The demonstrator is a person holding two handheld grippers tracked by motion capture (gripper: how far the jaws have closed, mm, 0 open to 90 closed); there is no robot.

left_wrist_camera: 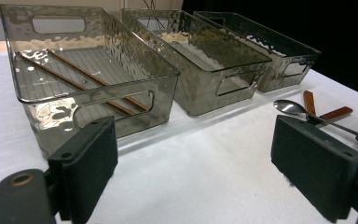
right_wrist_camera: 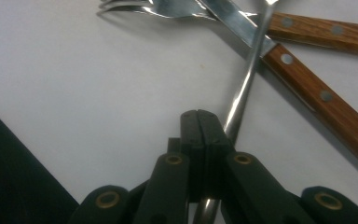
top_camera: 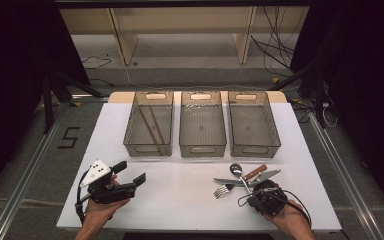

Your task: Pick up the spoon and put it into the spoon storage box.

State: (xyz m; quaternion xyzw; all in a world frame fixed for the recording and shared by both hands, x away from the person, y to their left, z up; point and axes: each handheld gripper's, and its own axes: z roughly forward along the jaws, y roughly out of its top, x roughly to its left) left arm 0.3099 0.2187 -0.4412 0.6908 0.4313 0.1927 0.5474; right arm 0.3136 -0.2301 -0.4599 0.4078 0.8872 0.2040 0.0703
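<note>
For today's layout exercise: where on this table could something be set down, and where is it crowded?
Bare white tabletop lies between the open left gripper and the pile of steel and wood-handled cutlery. The middle clear plastic bin and right clear plastic bin look empty. The cutlery corner is crowded.

Open left claw (left_wrist_camera: 193, 179) facing three bins; chopsticks (left_wrist_camera: 81, 84) in nearest

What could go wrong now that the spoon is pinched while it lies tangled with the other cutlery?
1. The right hand-held gripper pinches only the spoon handle's end, so the spoon may swivel or slip out.
2. The spoon handle crosses the knife and lies close to the fork; lifting could drag or scatter them.
</note>
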